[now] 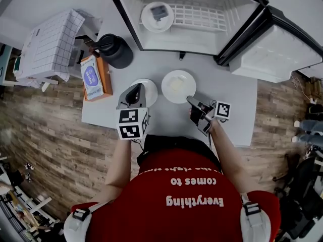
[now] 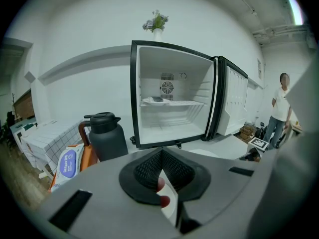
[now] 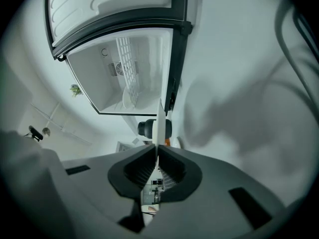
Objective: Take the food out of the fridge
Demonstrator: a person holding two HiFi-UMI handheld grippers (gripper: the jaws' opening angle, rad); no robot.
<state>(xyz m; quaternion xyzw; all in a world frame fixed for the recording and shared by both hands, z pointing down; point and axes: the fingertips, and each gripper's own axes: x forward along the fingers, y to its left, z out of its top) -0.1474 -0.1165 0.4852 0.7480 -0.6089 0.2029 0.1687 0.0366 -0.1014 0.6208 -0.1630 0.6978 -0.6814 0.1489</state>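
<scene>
Grey desk (image 1: 237, 110) is seen in front of the open fridge (image 1: 202, 39). The right tool (image 1: 192, 103) is clenched on the rim of the plate (image 1: 177, 84) just ahead of it, pinched edge-on (presumably to keep the food level). The left tool (image 1: 135, 91) appears clamped on a second plate (image 1: 150, 89). A third plate (image 1: 146, 19) is left on the fridge shelf, well beyond both tools.
</scene>
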